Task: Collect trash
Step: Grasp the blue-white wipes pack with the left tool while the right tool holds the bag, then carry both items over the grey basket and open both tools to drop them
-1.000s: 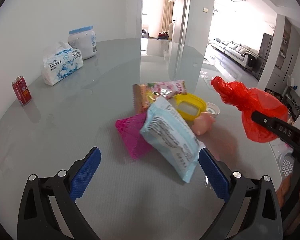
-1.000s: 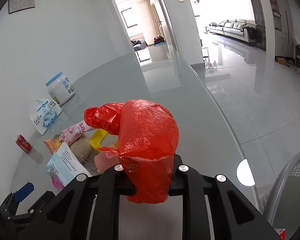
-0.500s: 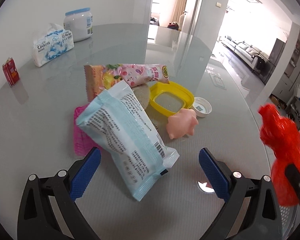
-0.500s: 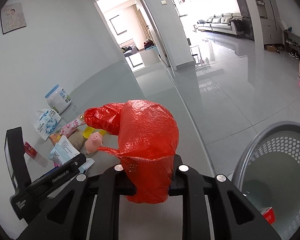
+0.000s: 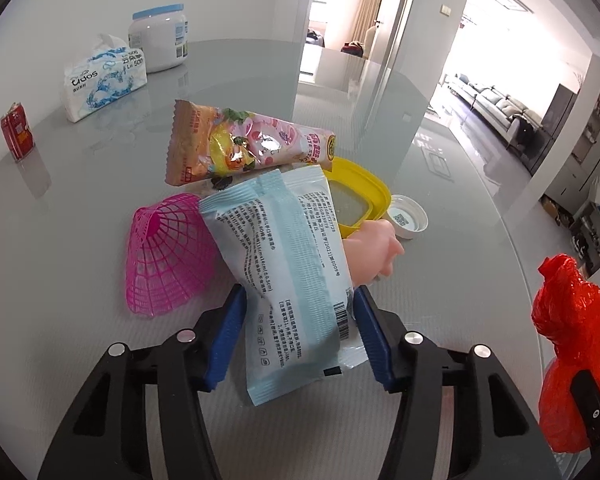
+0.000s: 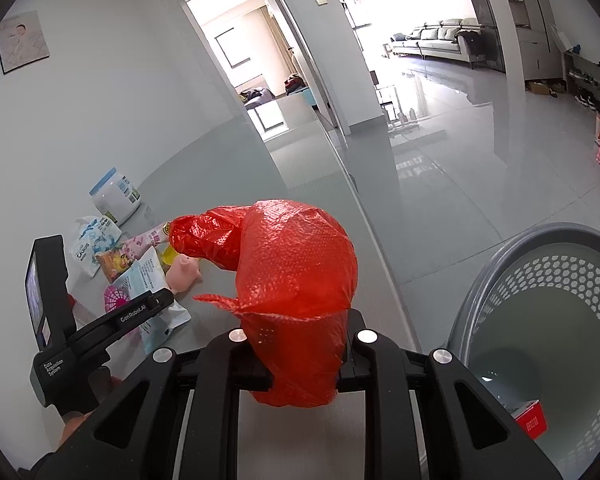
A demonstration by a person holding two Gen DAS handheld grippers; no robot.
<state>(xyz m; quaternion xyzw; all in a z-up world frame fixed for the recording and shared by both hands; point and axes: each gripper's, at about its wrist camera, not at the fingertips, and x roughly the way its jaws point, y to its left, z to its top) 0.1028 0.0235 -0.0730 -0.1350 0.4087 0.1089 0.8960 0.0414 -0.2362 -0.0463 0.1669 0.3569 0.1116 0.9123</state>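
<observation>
We grip trash in both tongs at the grey table (image 5: 80, 216).

Our left gripper (image 5: 298, 330) pinches the pale blue printed wet-wipe packet (image 5: 288, 272) atop the clutter; our right gripper (image 6: 300, 364) is clamped on a crumpled red plastic bag (image 6: 292, 272), held beside the perforated grey bin (image 6: 540, 320).
</observation>
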